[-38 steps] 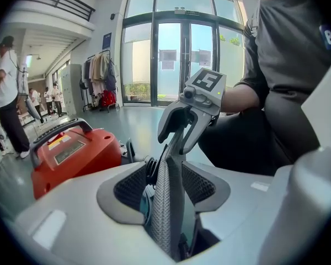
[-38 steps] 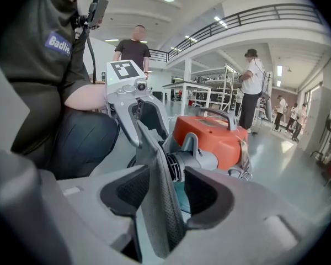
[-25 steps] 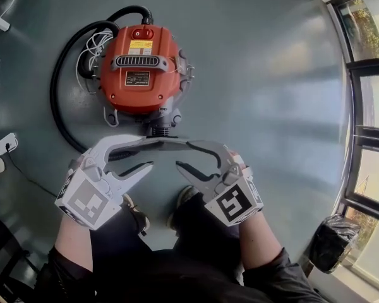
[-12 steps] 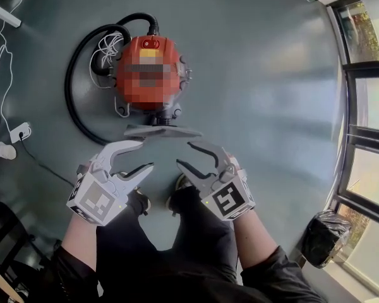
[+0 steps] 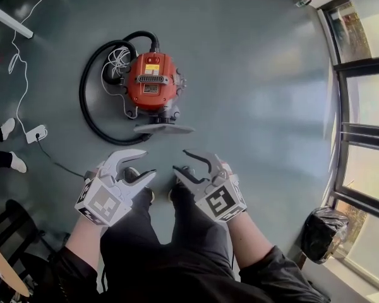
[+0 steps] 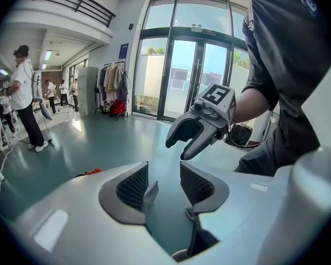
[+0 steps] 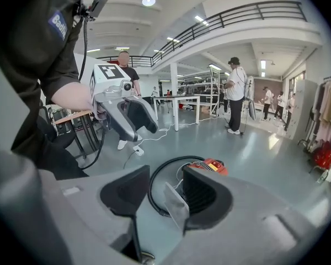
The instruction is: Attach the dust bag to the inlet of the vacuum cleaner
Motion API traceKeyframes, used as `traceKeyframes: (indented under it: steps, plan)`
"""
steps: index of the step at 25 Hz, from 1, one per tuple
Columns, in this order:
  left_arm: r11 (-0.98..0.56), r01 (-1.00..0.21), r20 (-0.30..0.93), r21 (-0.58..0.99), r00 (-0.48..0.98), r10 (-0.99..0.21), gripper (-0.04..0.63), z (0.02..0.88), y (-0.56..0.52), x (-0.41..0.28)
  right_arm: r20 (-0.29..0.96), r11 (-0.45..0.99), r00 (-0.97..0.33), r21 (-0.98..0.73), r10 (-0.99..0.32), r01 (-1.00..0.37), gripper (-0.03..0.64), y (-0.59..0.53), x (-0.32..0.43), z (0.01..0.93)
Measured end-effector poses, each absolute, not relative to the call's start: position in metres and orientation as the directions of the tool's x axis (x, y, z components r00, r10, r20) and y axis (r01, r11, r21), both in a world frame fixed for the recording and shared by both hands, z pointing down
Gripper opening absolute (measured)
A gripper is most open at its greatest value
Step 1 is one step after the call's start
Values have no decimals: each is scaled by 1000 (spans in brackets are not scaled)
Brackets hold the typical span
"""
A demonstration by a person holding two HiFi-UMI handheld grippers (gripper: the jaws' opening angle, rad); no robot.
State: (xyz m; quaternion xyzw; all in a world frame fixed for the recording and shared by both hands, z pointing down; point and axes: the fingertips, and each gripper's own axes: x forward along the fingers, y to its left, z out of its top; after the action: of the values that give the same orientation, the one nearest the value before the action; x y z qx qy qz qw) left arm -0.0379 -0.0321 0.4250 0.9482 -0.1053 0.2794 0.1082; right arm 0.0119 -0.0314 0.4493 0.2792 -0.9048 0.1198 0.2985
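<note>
Left tongs (image 5: 148,163): jaws wide apart and closing at this moment. The left gripper view shows only bare floor (image 5: 259,74) between them.
Right tongs (image 5: 180,160): jaws apart with nothing in them. The right gripper view shows only the floor, the hose and the vacuum cleaner through the gap, well below.
Dust bag (image 5: 163,129): the flat grey piece I take for the bag lies on the floor against the near end of the vacuum cleaner (image 5: 153,81), where the inlet seems to be. No view shows whether it is fully seated.
Direction from the tongs: ahead of both tips and below them, with clear space between the tips and the bag.
Long axis of the bag: left to right across the head view, crosswise to the line from the tongs to the vacuum cleaner.
Nearer hand: neither by much. The middle of the bag falls between the two pairs of tongs, so its left end is just ahead of the left tongs and its right end just ahead of the right.
Hose (image 5: 82,96): black, looping round the vacuum cleaner's left side, beyond and to the left of the left tongs and off the line to the bag.
What the next move turns on: if the bag needs pressing home, both tongs would have to go down and forward together, one to each end.
</note>
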Motion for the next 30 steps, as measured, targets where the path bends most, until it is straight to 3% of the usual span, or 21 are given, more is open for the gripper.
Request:
traceKeyframes:
  steps: [15, 30]
  plan:
    - [-902, -423, 568, 86, 765, -304, 179, 280, 34, -48, 488, 852, -774, -108, -404, -513, 181, 27, 11, 295]
    - [-950, -305, 464, 71, 853, -240, 153, 219, 136, -110, 495, 773, -685, -41, -534, -633, 181, 130, -54, 230]
